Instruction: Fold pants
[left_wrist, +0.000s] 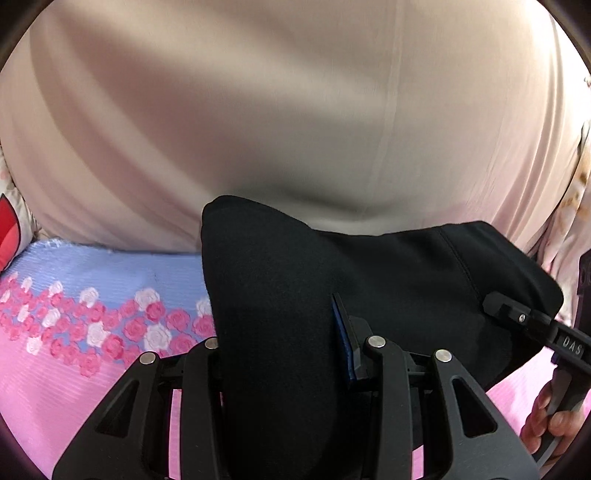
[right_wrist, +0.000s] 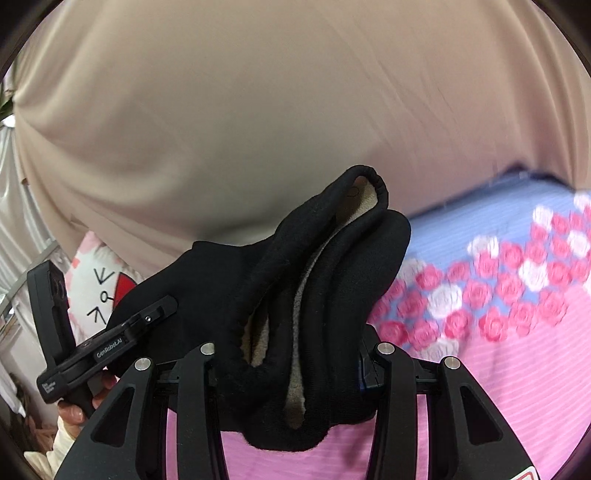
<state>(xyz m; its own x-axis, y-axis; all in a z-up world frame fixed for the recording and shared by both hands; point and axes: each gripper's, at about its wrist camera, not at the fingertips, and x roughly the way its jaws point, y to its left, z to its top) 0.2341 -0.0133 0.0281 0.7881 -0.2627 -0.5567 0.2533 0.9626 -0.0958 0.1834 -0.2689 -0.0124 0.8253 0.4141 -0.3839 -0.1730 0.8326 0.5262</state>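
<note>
Both grippers grip the black pants (left_wrist: 280, 295) above the pink rose-patterned bedspread (left_wrist: 74, 369): the left gripper (left_wrist: 280, 354) pinches a thick fold, the right gripper (right_wrist: 291, 369) clamps the bunched waistband (fleecy beige lining showing).

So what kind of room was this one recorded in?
Most likely a bedroom, with the work done on a bed: a pink and blue rose-print bedsheet is the surface, a cartoon-print pillow lies at its edge, and a big beige cover lies beyond the black pants.
</note>
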